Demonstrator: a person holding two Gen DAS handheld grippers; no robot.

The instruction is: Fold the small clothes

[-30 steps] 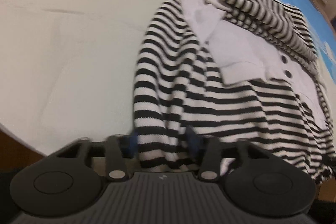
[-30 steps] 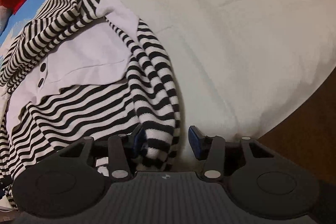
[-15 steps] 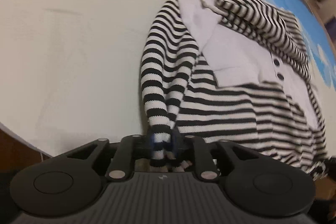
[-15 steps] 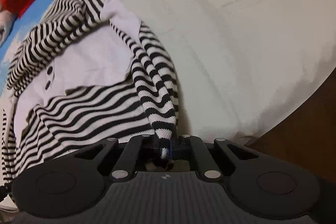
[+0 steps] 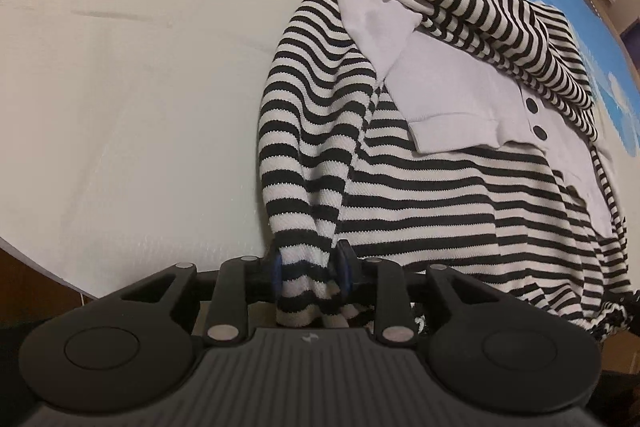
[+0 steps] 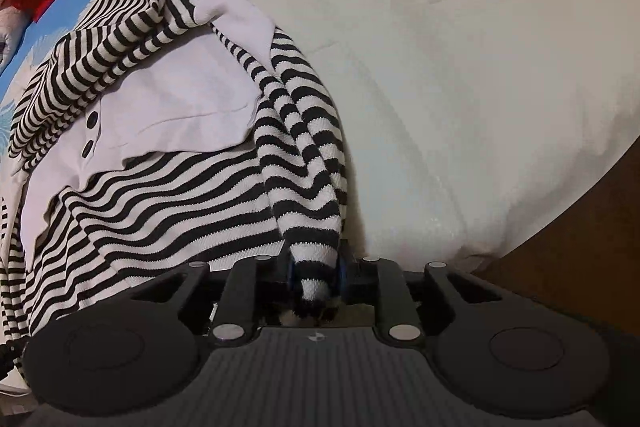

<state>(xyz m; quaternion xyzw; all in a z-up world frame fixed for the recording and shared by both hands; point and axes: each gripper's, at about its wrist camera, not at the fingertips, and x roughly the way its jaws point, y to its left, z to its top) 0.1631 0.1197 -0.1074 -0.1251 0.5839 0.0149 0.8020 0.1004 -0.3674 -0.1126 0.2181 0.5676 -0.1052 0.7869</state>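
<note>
Fingers (image 5: 276, 269) of your left gripper (image 5: 309, 267) and right gripper (image 6: 316, 273) pinch the striped sweater's (image 5: 420, 195) cuffs at the bed's (image 5: 140, 87) near edge, the right fingers easing open, ready to fold the sleeves inward.

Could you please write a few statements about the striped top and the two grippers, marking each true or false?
1. The left gripper grips striped fabric of the striped top. True.
2. The right gripper has nothing between its fingers. False: striped fabric sits between them as its jaws open slightly.
3. The top has two dark buttons on its white panel. True.
4. The top lies on bare wooden floor. False: it lies on a cream cover.
5. The top is folded into a neat square. False: it is spread out and rumpled.
</note>
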